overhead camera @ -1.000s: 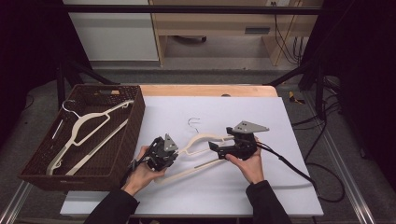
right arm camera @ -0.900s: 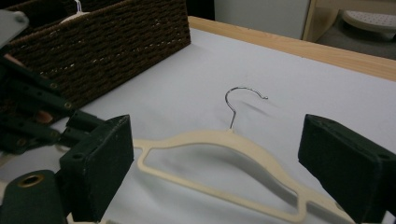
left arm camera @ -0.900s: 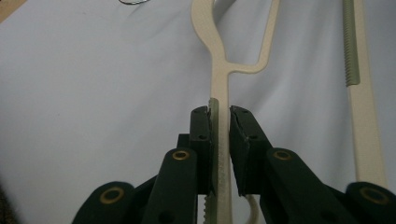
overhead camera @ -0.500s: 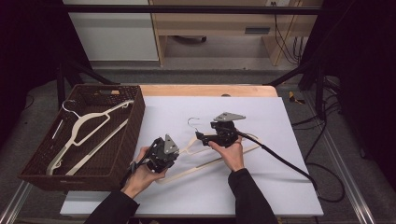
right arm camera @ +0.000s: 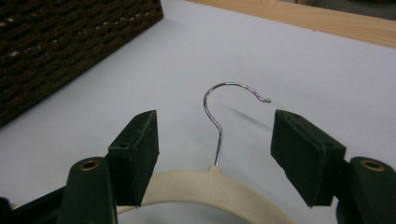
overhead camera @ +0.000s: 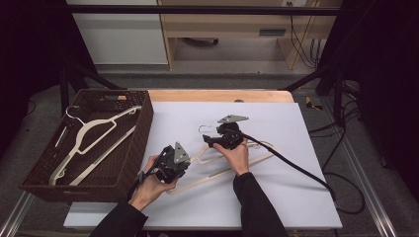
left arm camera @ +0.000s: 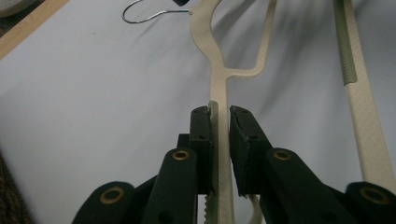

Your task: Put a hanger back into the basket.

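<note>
A cream hanger (overhead camera: pixel 225 165) is lying on the white worktop (overhead camera: pixel 276 197) beside a brown basket (overhead camera: pixel 129 158). The left gripper (left arm camera: pixel 219 154) is clamping the hanger's arm; the right gripper (right arm camera: pixel 215 154) is hovering released, jaws straddling its metal hook (right arm camera: pixel 223 109). No writing is readable.

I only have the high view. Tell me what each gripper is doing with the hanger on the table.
Observer: In the left gripper view, the left gripper has its jaws closed on one arm of the cream hanger.
Operator: Now report the right one.
Observer: The right gripper is open. Its jaws stand wide apart, one on each side of the metal hook.
Operator: Give me the hook's direction.
Observer: In the right gripper view the hook's open tip curls toward the jaw at the right. The wicker basket lies beyond the jaw at the left.
</note>
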Tool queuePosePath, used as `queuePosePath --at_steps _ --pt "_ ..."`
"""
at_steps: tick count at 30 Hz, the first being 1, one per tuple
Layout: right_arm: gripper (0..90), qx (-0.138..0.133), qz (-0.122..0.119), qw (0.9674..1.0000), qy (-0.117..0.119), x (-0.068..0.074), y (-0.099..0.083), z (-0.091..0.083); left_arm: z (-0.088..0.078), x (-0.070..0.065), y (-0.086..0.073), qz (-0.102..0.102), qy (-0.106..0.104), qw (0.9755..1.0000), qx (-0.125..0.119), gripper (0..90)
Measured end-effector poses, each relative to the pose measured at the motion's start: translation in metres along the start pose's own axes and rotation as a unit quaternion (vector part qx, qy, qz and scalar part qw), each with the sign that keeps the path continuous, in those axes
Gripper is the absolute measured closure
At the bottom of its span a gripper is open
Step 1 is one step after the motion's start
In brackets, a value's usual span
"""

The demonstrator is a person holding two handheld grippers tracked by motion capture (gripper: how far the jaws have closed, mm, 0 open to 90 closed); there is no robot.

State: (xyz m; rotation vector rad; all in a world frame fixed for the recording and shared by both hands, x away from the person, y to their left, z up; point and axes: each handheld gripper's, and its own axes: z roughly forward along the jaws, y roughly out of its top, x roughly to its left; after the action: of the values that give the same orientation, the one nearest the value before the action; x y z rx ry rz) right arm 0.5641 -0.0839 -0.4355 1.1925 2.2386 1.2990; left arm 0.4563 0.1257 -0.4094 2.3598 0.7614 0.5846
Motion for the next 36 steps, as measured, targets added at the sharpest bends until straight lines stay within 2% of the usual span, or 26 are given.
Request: queuePosePath --at_steps 9,15,25,28,30,32,36 --pt "39.3 0.026 0.009 0.9996 -0.005 0.000 -0.005 0.017 -0.003 -0.002 0.002 0.001 0.002 1.0000 -0.008 79.5" --pt "52.4 0.037 0.011 0.9992 -0.012 -0.003 -0.006 0.020 -0.002 -0.004 0.002 0.004 0.002 1.0000 -0.004 79.5" --pt "73.6 0.066 0.016 0.9977 -0.009 -0.006 -0.008 0.025 -0.001 -0.009 0.001 0.012 0.001 0.9999 -0.003 79.5" --pt "82.9 0.073 0.033 0.9968 0.002 -0.006 -0.008 0.025 0.001 -0.010 0.001 0.014 0.000 0.9999 -0.001 79.5" --pt "84.2 0.076 0.046 0.9961 0.000 -0.004 -0.008 0.025 0.001 -0.011 0.000 0.014 -0.002 0.9999 0.001 79.5" --pt "88.0 0.076 0.044 0.9961 -0.002 -0.005 -0.008 0.024 0.002 -0.012 -0.001 0.012 -0.006 0.9999 -0.003 79.5" --pt "88.6 0.073 0.044 0.9963 -0.012 -0.003 -0.008 0.021 0.002 -0.014 -0.003 0.015 -0.010 0.9998 0.002 79.4"
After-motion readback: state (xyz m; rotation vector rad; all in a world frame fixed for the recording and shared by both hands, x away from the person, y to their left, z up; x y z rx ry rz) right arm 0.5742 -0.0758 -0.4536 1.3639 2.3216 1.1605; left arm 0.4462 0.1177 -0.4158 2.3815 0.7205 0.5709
